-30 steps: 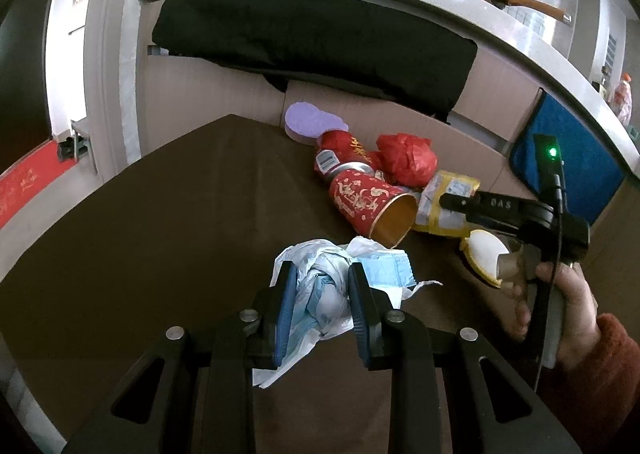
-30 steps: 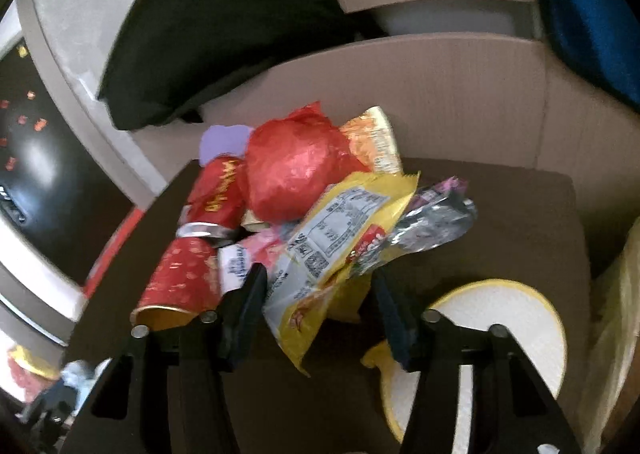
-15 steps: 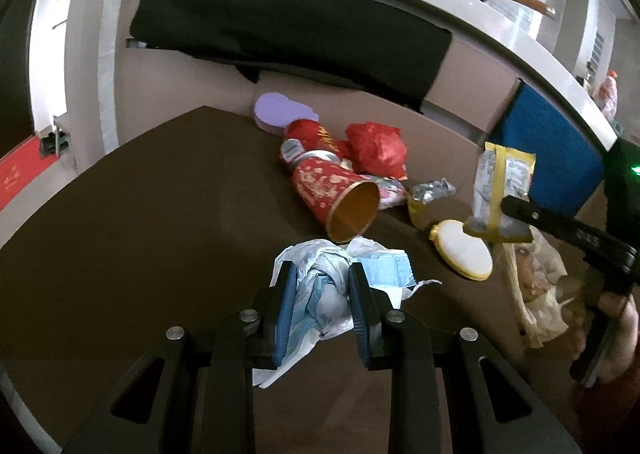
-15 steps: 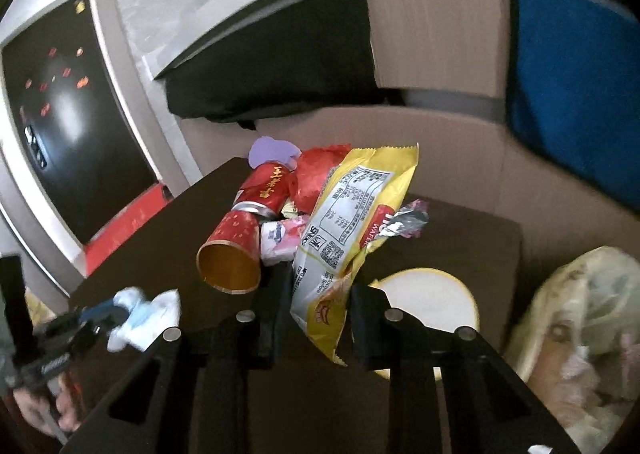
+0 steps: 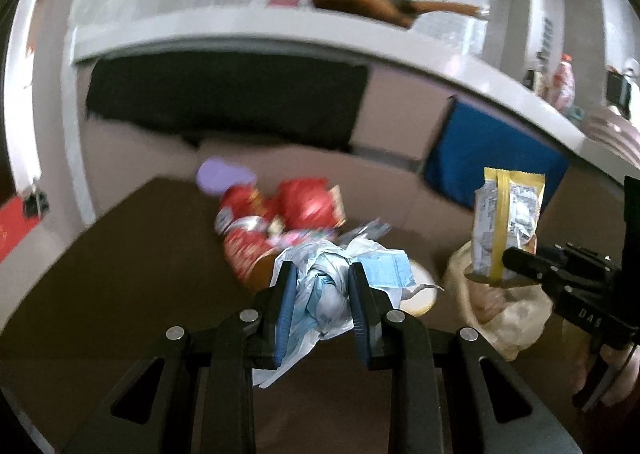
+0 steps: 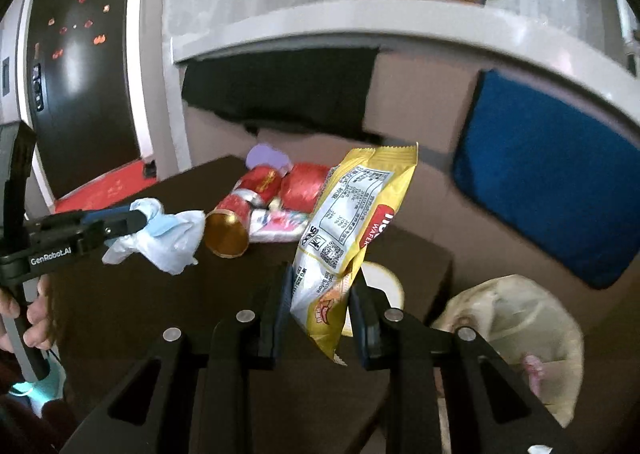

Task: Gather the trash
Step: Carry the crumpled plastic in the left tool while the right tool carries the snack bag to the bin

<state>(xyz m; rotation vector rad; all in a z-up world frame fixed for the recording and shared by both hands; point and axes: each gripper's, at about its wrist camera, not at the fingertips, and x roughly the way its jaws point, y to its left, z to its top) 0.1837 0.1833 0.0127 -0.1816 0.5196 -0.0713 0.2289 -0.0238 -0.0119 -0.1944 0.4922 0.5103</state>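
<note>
My left gripper (image 5: 320, 274) is shut on a crumpled white and blue wad of tissue and face mask (image 5: 328, 282), lifted off the dark brown table (image 5: 120, 274). From the right wrist view the same wad (image 6: 168, 234) hangs at the left. My right gripper (image 6: 322, 278) is shut on a yellow snack wrapper (image 6: 352, 221), held upright in the air; the left wrist view shows this wrapper (image 5: 506, 221) above a pale plastic trash bag (image 5: 512, 318). The bag (image 6: 516, 334) gapes at the table's right edge.
A red paper cup (image 6: 230, 225), a red can (image 6: 260, 179), a red crumpled wrapper (image 6: 304, 185), a pink packet (image 6: 280, 223), a purple pad (image 6: 266, 155) and a yellow-rimmed white lid (image 6: 384, 282) lie on the table. Behind stand a counter, a black cloth (image 6: 280, 93) and a blue cloth (image 6: 540, 181).
My right gripper closed on the yellow wrapper, lifted it off the pile and carried it right, over the bag. My left gripper rose with the wad and swung right.
</note>
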